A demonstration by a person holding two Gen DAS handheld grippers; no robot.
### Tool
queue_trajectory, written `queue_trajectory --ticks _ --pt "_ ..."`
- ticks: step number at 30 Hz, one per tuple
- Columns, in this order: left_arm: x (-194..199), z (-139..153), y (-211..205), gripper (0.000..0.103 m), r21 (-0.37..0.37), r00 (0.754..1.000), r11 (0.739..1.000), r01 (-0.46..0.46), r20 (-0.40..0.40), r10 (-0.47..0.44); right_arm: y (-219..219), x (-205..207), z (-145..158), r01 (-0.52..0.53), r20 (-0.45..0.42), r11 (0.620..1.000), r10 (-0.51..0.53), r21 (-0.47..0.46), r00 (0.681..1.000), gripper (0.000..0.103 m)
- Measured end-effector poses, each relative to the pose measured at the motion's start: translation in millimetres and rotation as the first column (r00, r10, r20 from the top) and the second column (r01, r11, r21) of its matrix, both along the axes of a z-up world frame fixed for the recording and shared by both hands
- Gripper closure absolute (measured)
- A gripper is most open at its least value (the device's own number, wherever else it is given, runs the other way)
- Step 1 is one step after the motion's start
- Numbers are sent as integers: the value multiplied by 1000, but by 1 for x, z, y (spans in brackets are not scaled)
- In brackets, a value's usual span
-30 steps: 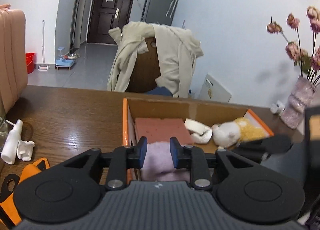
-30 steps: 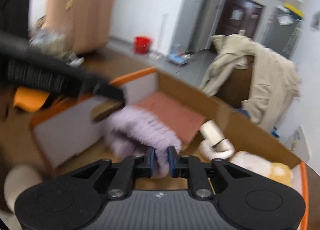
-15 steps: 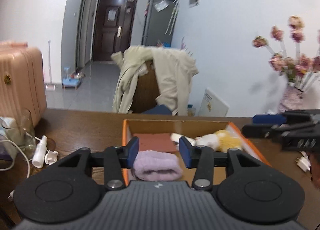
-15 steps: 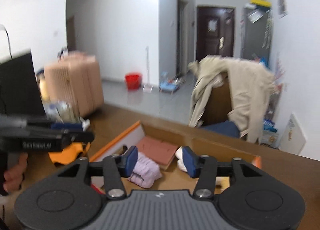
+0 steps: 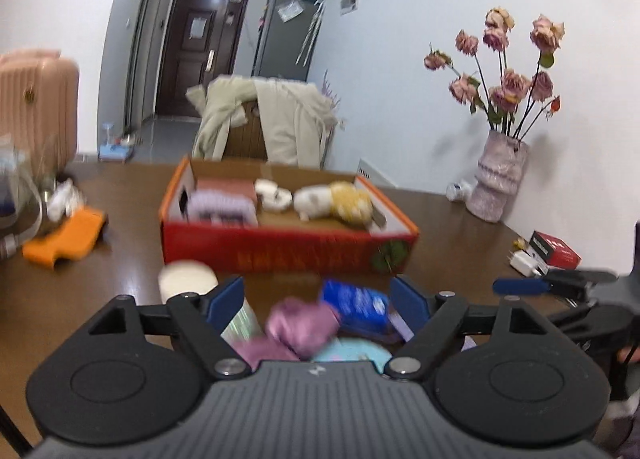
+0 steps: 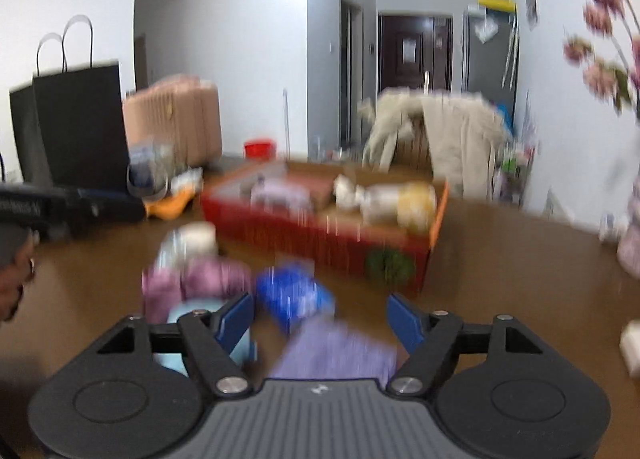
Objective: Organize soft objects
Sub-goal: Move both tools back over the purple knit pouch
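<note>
The left gripper point(image 5: 318, 301) and right gripper point(image 6: 320, 317) are seen spread apart, just opened, nothing clamped. Below their fingers a purple cloth point(image 5: 302, 323) and blue pack point(image 5: 356, 305) are lying. Ahead, the box point(image 5: 288, 255) holds a lilac towel point(image 5: 222, 207) and plush toy point(image 5: 334, 203).

On the table point(image 5: 460, 227), the box point(image 5: 288, 255) holds a plush toy point(image 5: 332, 201); a vase point(image 5: 500, 175) stands to its right.

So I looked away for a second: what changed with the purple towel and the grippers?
Both grippers let go of the purple towel; it now lies in the box. The left gripper and right gripper pulled back from the box, and their jaws have just been opening, gripping nothing. The plush toy stayed put.
</note>
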State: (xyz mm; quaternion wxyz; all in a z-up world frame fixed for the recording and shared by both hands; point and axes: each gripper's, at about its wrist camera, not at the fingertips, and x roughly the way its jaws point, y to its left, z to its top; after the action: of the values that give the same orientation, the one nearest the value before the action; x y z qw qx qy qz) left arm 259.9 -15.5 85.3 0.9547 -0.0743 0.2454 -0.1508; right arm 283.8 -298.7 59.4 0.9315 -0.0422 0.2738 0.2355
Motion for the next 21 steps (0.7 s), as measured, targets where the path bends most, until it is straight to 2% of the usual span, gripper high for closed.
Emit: queue_trajectory --ticks 2,5,7,8,11,13,15,17,19,21 --pt "-6 -8 -11 20 15 1000 1000 17 -24 -17 -9 -8 -15 6 -38 1000 -6 18 999 30" --pt "-12 -14 -31 20 80 999 996 30 -20 -29 -19 -15 -33 19 -86 995 -11 100 996 32" --pt "-14 -16 -42 20 95 999 994 46 -21 -45 -22 -18 -45 40 -119 992 -26 116 993 43" --pt "-14 -17 -46 20 102 998 993 53 -24 -50 -21 -22 -50 39 -133 993 -24 111 991 53" --pt "-13 -20 -56 20 141 999 989 46 -20 -43 -18 -39 -53 -70 -181 979 105 189 978 54" --pt "-12 -23 -59 21 150 999 988 37 -28 -33 -17 -54 -47 -159 -161 957 202 243 966 55" --pt "-10 -26 -61 22 139 998 989 42 -50 -35 -29 -60 -36 -191 -108 935 232 297 967 54" --pt "-11 -33 -66 34 118 992 989 83 -105 -71 -45 -52 -28 -142 -94 930 183 338 979 53" --pt "-12 -40 -74 37 77 979 987 143 -157 -129 -55 -37 -28 -75 -86 949 106 306 991 51" --pt "-16 -50 -87 38 50 960 975 215 -193 -202 -58 -15 -31 -50 -85 965 74 257 994 51"
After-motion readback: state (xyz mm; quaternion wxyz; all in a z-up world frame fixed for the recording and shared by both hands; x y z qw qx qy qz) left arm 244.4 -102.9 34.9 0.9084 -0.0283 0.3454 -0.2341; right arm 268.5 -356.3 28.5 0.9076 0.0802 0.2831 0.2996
